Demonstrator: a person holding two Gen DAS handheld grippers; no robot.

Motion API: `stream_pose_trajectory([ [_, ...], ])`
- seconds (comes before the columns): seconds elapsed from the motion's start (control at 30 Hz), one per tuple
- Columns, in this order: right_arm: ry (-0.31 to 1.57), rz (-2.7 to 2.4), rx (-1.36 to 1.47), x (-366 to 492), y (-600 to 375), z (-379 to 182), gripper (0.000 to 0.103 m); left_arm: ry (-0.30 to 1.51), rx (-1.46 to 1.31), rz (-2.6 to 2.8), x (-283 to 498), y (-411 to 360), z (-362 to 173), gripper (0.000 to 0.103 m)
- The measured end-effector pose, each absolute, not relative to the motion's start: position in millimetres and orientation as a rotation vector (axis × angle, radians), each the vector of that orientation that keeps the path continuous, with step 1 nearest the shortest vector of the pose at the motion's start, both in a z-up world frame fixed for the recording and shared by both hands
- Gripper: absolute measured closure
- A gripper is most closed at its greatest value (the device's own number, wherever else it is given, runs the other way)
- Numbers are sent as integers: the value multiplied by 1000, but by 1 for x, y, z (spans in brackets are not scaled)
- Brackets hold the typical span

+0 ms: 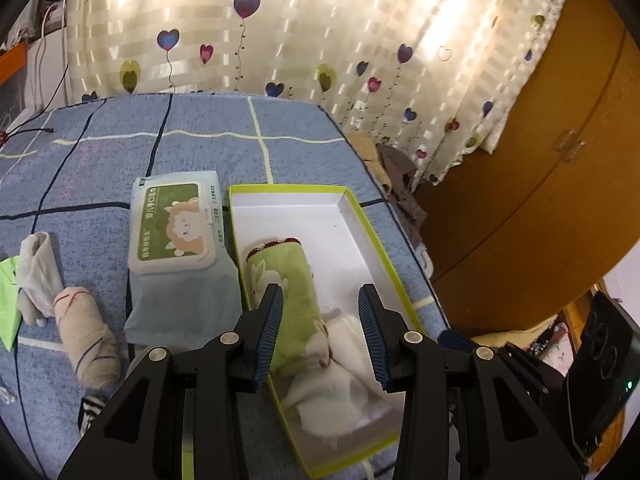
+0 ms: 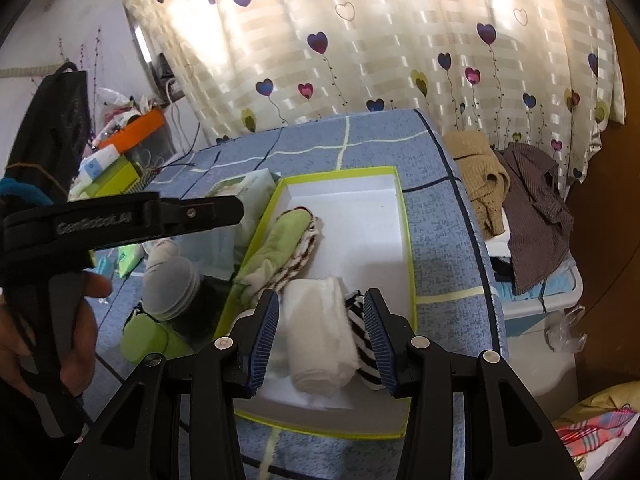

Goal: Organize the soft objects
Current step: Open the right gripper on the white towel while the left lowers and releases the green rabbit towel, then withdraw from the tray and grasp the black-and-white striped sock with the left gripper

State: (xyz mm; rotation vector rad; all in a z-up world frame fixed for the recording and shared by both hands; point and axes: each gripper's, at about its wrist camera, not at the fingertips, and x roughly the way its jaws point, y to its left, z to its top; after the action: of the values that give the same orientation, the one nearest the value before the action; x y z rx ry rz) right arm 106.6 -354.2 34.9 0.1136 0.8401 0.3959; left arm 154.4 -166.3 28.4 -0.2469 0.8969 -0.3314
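While left tool (image 1: 320,289) and right tool (image 2: 322,293) gape empty, blue checked bedspread (image 1: 200,152) below heart-print curtain (image 1: 320,32), wooden wardrobe (image 1: 540,160) beside.

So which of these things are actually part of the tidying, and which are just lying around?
Part of the job:
- green-rimmed box
- green roll, white roll and striped roll inside it
- beige roll and grey cloth, waiting on the bed
- left claw and right claw, both open

Just lying about:
- wipes pack
- heart curtain
- brown clothes
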Motion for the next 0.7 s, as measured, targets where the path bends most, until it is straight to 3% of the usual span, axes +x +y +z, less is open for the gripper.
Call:
stream_pose_trajectory([
  [0.7,777,412,5,58,-297,79,51,782,-261,-347,74,-97,51,62],
])
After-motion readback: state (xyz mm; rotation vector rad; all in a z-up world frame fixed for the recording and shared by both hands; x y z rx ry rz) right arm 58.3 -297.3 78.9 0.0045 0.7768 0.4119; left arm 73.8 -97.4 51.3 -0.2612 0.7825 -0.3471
